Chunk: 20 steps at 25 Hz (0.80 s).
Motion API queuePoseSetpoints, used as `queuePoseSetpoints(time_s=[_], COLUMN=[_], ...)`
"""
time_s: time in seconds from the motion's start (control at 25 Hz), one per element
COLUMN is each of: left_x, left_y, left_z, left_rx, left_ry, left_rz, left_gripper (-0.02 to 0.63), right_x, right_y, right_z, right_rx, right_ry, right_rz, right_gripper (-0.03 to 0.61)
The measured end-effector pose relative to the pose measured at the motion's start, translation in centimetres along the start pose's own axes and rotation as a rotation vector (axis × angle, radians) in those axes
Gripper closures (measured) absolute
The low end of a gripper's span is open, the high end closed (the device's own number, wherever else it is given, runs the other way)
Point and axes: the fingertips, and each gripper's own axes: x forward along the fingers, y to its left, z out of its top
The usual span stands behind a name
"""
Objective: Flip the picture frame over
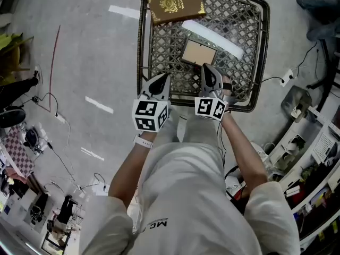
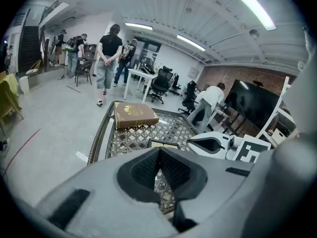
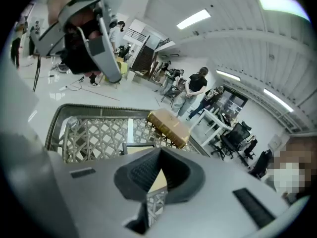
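Observation:
A small picture frame [image 1: 199, 52] with a dark border and tan face lies on a metal lattice table [image 1: 142, 47]. My right gripper [image 1: 208, 70] reaches over the table's near edge and is shut on the frame's near edge; a tan wedge of the frame [image 3: 159, 181] shows between its pads in the right gripper view [image 3: 159, 153]. My left gripper [image 1: 159, 84] hovers at the near left rim, shut and holding nothing, with its pads meeting in the left gripper view [image 2: 159, 151]. From there the frame [image 2: 165, 144] lies just ahead, beside the right gripper [image 2: 218, 144].
A thick brown book [image 1: 175, 3] with a gold crest lies at the table's far left corner. Cables and a power strip [image 1: 59, 118] lie on the floor to the left. Desks and clutter stand to the right [image 1: 313, 153]. People [image 2: 108, 58] stand farther off.

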Motion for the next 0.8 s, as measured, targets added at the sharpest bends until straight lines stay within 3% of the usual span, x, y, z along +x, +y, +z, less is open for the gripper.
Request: queuePoseSetpoints(time_s=[0.44, 0.64, 0.8], left_x=[-3.7, -6.4, -8.2], left_y=[-2.7, -4.8, -5.9], left_z=[4.6, 7.4, 9.8], left_rx=[0.078, 0.110, 0.136], left_ry=[-0.102, -0.175, -0.235], left_rz=[-0.009, -0.009, 0.005], left_gripper=[0.591, 0.591, 0.591], right_x=[-4.9, -8.3, -11.0], right_y=[-5.5, -8.8, -11.7], right_z=[4.8, 8.5, 10.9], right_rx=[0.281, 0.444, 0.507], right_ry=[-0.046, -0.147, -0.213], right_rz=[0.021, 0.017, 0.008], right_gripper=[0.563, 0.563, 0.563])
